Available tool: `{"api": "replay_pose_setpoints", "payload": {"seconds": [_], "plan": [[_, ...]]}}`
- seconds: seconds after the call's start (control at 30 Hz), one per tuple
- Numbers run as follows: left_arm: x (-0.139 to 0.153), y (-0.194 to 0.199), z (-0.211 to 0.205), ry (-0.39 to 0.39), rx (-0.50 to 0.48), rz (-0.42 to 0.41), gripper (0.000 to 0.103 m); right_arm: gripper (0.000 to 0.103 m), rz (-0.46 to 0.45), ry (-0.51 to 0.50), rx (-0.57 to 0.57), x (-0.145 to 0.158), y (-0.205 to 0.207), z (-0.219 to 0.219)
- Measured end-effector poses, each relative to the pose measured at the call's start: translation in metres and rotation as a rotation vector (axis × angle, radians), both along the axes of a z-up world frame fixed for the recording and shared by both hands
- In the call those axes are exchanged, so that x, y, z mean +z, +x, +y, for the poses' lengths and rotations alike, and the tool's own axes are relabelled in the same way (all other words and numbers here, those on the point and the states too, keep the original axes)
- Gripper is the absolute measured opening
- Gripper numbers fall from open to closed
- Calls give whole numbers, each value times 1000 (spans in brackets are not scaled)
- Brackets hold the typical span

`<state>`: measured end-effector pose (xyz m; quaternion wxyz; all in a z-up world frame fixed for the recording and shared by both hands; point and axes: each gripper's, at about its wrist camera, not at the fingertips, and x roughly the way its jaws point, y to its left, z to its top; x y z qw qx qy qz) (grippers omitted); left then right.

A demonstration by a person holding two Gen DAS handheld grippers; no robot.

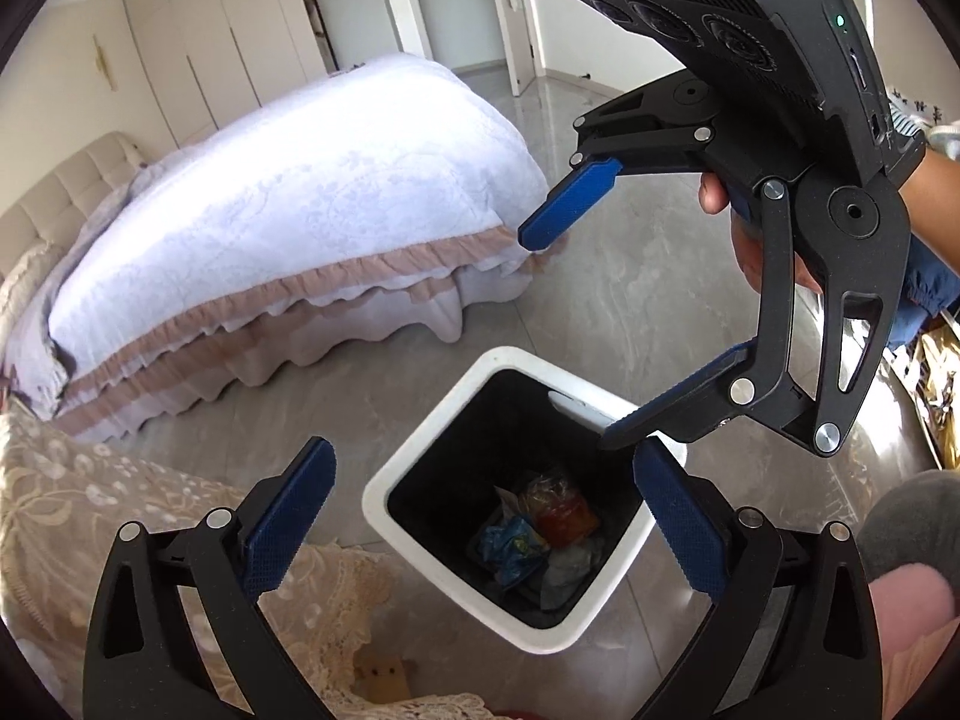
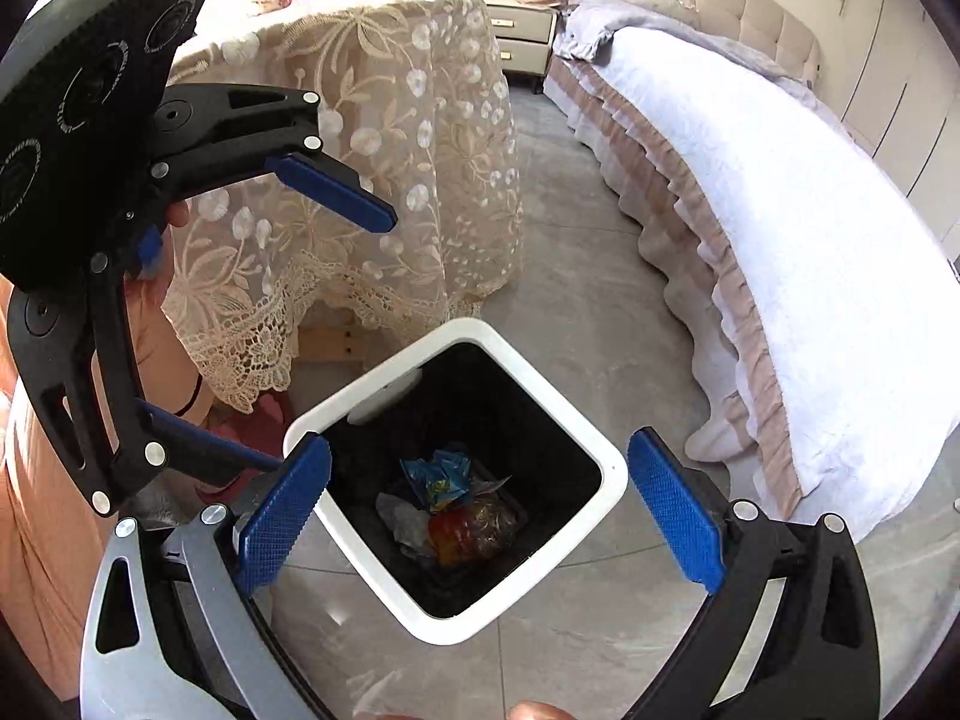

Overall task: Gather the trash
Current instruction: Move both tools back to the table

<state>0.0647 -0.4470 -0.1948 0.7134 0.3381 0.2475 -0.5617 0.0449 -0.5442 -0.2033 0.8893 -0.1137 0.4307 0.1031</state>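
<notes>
Both grippers held over the white bin (image 1: 528, 630), which stands on the grey tile floor (image 1: 630, 276) between the bed (image 1: 288, 210) and the lace-covered table (image 2: 372, 138). Bin is open-topped, black inside.

Left gripper (image 1: 480, 516): jaws wide apart, nothing between them. Mouth of the bin shows through the gap, so it looks poised directly above the opening, presumably the pose for letting something fall in.

Right gripper (image 2: 480, 516): jaws also spread, empty. In the left wrist view it comes in from 2 o'clock, lower finger reaching over the bin's far rim. In the right wrist view the left gripper sits at 9 o'clock.

Trash (image 1: 540, 534) lies at the bottom of the bin: a crumpled blue wrapper (image 2: 441, 477), a clear bag with something red-orange inside (image 2: 471, 525), pale paper or tissue (image 2: 405, 519). All loose, touching one another.

Judgement: with both jaws empty above the bin, this reads as a drop-off point. Whether more litter remains elsewhere cannot be told. Something small rests on the table's far edge at 11 o'clock in the right view; too blurred to name.
</notes>
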Motion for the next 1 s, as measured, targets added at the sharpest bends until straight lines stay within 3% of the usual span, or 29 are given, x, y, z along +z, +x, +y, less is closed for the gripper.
{"api": "replay_pose_setpoints", "payload": {"seconds": [0.17, 0.37, 0.6, 1.0], "plan": [[44, -12, 36, -75, 92, -60, 98, 99, -145, 31, -23, 42, -11, 17], [88, -7, 90, -169, 245, -55, 98, 99, -279, 95, -7, 84, -10, 50], [114, -1, 159, -191, 490, -183, 98, 99, -343, 165, 45, 116, 11, 107], [138, 22, 304, -277, 914, -162, 98, 99, -347, 226, 244, 136, 50, 237]]}}
